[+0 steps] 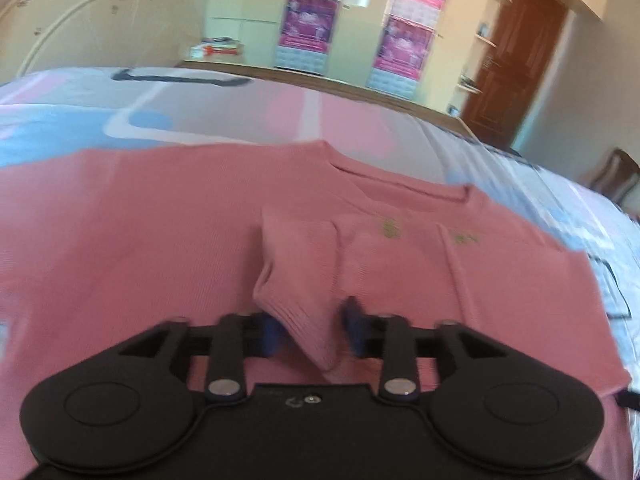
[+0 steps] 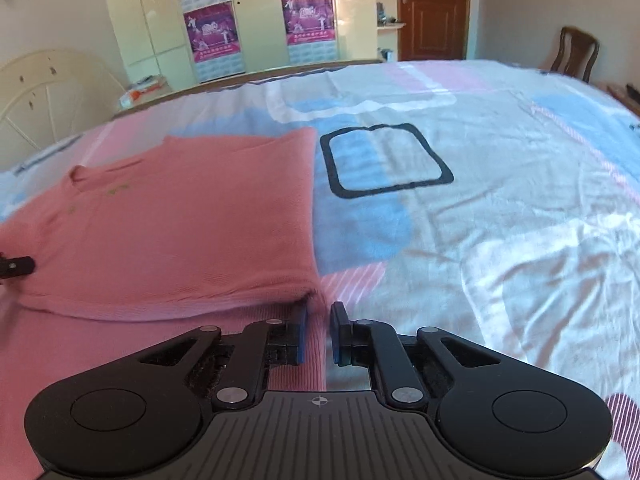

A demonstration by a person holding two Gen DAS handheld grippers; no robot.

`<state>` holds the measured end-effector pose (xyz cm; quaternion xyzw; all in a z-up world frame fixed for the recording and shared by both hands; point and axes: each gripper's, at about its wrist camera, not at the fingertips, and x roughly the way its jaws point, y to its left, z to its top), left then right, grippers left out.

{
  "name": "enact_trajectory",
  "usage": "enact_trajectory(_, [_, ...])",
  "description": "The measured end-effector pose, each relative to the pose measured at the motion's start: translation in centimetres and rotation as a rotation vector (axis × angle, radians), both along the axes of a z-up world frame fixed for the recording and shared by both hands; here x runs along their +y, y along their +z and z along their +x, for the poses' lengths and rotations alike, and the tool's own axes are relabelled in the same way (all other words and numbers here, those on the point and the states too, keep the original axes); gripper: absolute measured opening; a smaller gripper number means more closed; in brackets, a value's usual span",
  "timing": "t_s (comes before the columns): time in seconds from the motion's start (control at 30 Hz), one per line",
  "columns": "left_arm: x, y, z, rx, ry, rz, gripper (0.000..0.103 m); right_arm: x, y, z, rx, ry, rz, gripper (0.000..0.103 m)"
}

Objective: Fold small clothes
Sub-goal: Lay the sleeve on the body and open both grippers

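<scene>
A pink ribbed knit top (image 1: 160, 216) lies spread on the bed, neckline (image 1: 400, 188) toward the far side. My left gripper (image 1: 310, 330) is shut on a raised fold of the top, likely a sleeve or hem corner (image 1: 296, 264), held just above the cloth. In the right wrist view the top (image 2: 180, 216) lies folded over at left. My right gripper (image 2: 319, 332) has its blue pads (image 2: 340, 334) closed to a narrow gap pinching the top's near right corner (image 2: 316, 300). The tip of the left gripper (image 2: 16, 266) shows at the far left edge.
The bed sheet (image 2: 480, 200) has pink, blue and white patches and a black square outline (image 2: 384, 160). A cream headboard (image 2: 44, 92), a wardrobe with posters (image 2: 256, 12), a brown door (image 2: 432, 8) and a wooden chair (image 2: 576, 52) stand beyond the bed.
</scene>
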<state>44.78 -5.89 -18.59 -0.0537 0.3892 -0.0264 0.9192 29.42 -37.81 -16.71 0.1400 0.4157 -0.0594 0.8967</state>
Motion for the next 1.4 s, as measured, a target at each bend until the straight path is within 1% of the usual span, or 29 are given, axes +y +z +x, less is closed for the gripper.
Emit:
enact_trajectory(0.03, [0.5, 0.5, -0.2, -0.018, 0.031, 0.014, 0.054, -0.1, 0.4, -0.5, -0.006, 0.004, 0.01, 0.013])
enact_trajectory(0.07, [1.0, 0.9, -0.5, -0.038, 0.051, 0.024, 0.055, -0.2, 0.9, -1.1, -0.023, 0.005, 0.017, 0.018])
enact_trajectory(0.13, [1.3, 1.6, -1.0, -0.079, 0.069, 0.038, 0.055, -0.3, 1.7, -1.3, -0.05, 0.0, 0.014, 0.024])
enact_trajectory(0.2, [1.0, 2.5, -1.5, -0.119, 0.053, 0.048, 0.055, -0.6, 2.2, -0.5, -0.067, -0.007, 0.015, 0.024])
enact_trajectory(0.27, [-0.2, 2.9, -1.4, -0.128, -0.004, 0.043, 0.055, -0.7, 2.3, 0.9, -0.078, -0.013, 0.02, 0.025])
enact_trajectory(0.33, [-1.4, 2.6, -0.4, -0.097, -0.061, 0.021, 0.055, -0.7, 2.3, 2.7, -0.083, 0.001, 0.022, 0.025])
enact_trajectory(0.4, [-2.6, 1.7, 0.7, -0.073, -0.088, 0.02, 0.055, -0.8, 1.8, 4.9, -0.067, 0.015, 0.033, 0.025])
enact_trajectory(0.47, [-3.2, 0.5, 1.7, -0.031, -0.088, 0.049, 0.055, -0.8, 1.1, 7.1, -0.057, 0.013, 0.035, 0.025])
enact_trajectory(0.53, [-3.1, -0.7, 2.8, 0.016, -0.063, 0.053, 0.055, -0.8, 0.6, 9.0, -0.053, 0.014, 0.016, 0.025])
enact_trajectory(0.57, [-3.0, -1.0, 2.9, 0.012, -0.059, 0.064, 0.055, -0.8, 0.5, 9.9, -0.055, 0.022, 0.01, 0.025])
enact_trajectory(0.63, [-3.5, -1.2, 3.1, -0.003, -0.085, 0.116, 0.056, -0.9, 0.2, 11.5, -0.053, 0.036, 0.003, 0.024])
enact_trajectory(0.67, [-3.7, -1.1, 3.2, -0.002, -0.085, 0.12, 0.057, -0.9, -0.1, 12.4, -0.047, 0.047, -0.008, 0.024])
enact_trajectory(0.73, [-3.2, -1.1, 3.2, 0.005, -0.08, 0.107, 0.057, -0.9, -1.2, 13.7, -0.004, 0.045, -0.082, 0.024])
enact_trajectory(0.77, [-3.1, -1.0, 3.0, 0.011, -0.079, 0.102, 0.057, -1.3, -1.7, 14.0, -0.005, 0.047, -0.082, 0.026])
enact_trajectory(0.83, [-2.7, -0.9, 2.7, 0.026, -0.077, 0.098, 0.057, -1.7, -1.5, 14.0, 0.005, 0.024, -0.067, 0.026])
enact_trajectory(0.9, [-2.4, -0.7, 2.7, 0.048, -0.075, 0.1, 0.058, -1.5, -0.9, 13.5, 0.002, -0.001, -0.094, 0.026])
enact_trajectory(0.97, [-1.9, -0.2, 2.5, 0.06, -0.064, 0.085, 0.062, -1.3, 0.0, 12.3, -0.033, 0.004, -0.043, 0.026])
enact_trajectory(1.07, [-1.1, 0.6, 1.8, 0.07, -0.039, 0.091, 0.066, 0.4, 1.3, 10.6, -0.066, 0.062, 0.036, 0.026])
enact_trajectory(1.2, [-0.4, 1.4, 0.8, 0.072, -0.024, 0.097, 0.069, 4.1, 1.6, 8.9, -0.061, 0.158, 0.067, 0.028])
enact_trajectory(1.23, [-0.2, 1.6, 0.5, 0.072, -0.021, 0.096, 0.069, 5.1, 1.4, 8.7, -0.053, 0.176, 0.08, 0.032])
enact_trajectory(1.27, [0.1, 1.8, 0.2, 0.071, -0.019, 0.095, 0.069, 5.9, 1.2, 8.5, -0.043, 0.191, 0.089, 0.039])
enact_trajectory(1.3, [0.3, 2.1, -0.2, 0.071, -0.017, 0.096, 0.069, 6.6, 1.0, 8.3, -0.033, 0.198, 0.096, 0.042])
enact_trajectory(1.33, [0.6, 2.4, -0.5, 0.069, -0.016, 0.098, 0.07, 7.2, 0.9, 8.0, -0.026, 0.204, 0.105, 0.044])
enact_trajectory(1.4, [1.5, 3.0, -1.2, 0.058, -0.016, 0.104, 0.073, 8.7, 1.2, 7.6, -0.025, 0.221, 0.122, 0.044])
